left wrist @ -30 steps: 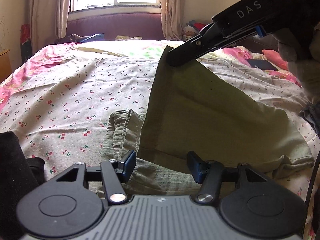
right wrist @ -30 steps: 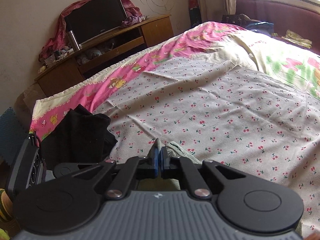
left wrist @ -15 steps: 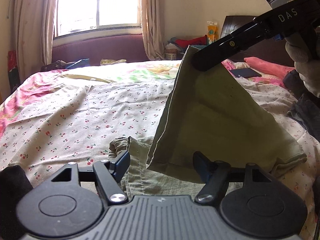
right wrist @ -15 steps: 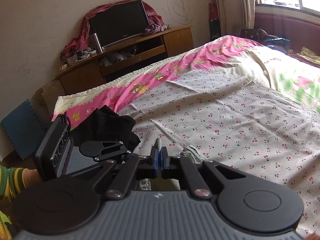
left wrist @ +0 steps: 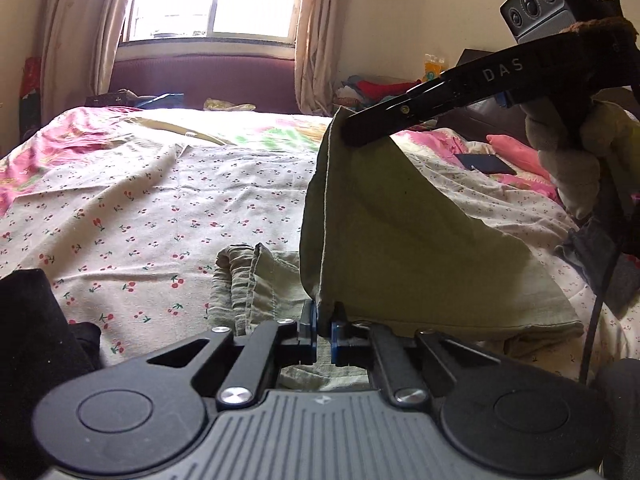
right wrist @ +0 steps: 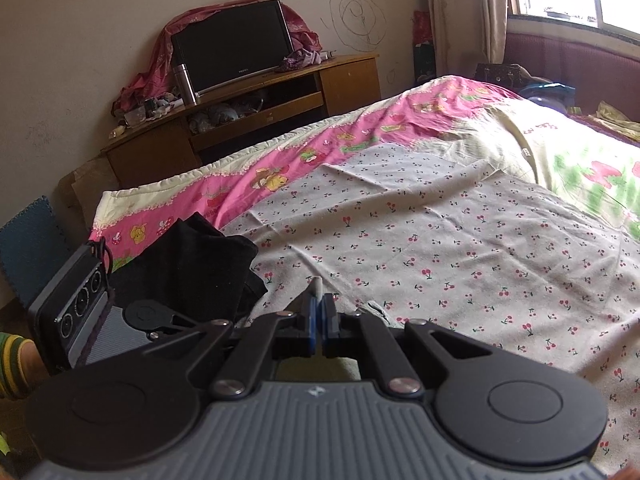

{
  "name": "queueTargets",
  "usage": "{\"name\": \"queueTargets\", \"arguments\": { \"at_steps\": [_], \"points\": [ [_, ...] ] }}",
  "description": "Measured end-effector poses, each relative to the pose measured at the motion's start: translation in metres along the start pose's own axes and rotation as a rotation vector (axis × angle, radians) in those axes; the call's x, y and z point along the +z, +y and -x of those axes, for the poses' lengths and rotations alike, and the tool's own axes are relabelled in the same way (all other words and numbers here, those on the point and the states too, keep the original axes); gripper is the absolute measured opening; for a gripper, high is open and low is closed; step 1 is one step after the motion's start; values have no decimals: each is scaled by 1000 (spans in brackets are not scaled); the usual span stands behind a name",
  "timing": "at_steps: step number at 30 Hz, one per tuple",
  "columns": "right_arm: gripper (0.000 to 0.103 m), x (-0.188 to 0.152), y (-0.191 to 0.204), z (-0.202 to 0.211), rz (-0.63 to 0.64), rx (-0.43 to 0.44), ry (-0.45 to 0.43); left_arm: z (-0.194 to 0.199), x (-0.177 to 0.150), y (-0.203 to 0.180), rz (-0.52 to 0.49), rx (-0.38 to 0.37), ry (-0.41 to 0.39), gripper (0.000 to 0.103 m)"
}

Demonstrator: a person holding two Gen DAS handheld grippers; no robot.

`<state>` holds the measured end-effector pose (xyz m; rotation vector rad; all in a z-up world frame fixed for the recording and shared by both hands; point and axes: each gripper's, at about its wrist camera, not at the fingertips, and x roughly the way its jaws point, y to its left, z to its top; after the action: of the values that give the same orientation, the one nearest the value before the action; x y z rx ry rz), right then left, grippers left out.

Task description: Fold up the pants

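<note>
1. The pants (left wrist: 400,236), one olive-green pair, lie on the bed (left wrist: 168,208) near its front edge, partly raised off the cherry-print sheet.
2. The left gripper (left wrist: 324,330) has just been closing, and its fingers now pinch the lower end of the raised hem, close to the bed.
3. The right gripper (left wrist: 352,136) is clamped on the upper corner of the same hem, held high. In its own view (right wrist: 318,326) a sliver of pale fabric sticks up between the narrow fingers.
4. The hem edge hangs fairly taut between the two grips, while the waistband (left wrist: 244,276) lies bunched on the sheet to the left.
5. Step in hand, as I judge it: both leg corners are secured, and the fold itself is not yet made.
6. The next move likely calls for carrying both corners together, level, over toward the waistband, keeping the edge taut so the layer lands flat without creasing.
7. Count: one pair of pants, two grippers, one black garment (right wrist: 188,268) at the bed's left edge, one dark phone-like thing (left wrist: 484,164) far right.
</note>
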<state>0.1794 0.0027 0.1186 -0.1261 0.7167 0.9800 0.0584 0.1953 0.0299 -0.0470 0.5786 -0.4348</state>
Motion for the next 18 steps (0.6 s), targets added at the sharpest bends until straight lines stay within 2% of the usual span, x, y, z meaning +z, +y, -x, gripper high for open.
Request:
{"name": "queueTargets", "arguments": {
  "at_steps": [4,8,11,14,18],
  "points": [
    [3,-2,-13,-55,-11,-28,61,-14,-8,11,27,50,65,21],
    [7,-24,-28,-113,-46,-78,152,-25,-15,12,23,67,132,22],
    [11,-38,-29,-134,-51,-118,189,-23,-19,10,-3,84,154,23],
    [18,-38,-30,-123,-96,-143,119,-13,-21,12,9,115,165,24],
    [24,-26,-21,-95,-145,-212,-33,8,-17,10,-13,241,129,25]
  ]
}}
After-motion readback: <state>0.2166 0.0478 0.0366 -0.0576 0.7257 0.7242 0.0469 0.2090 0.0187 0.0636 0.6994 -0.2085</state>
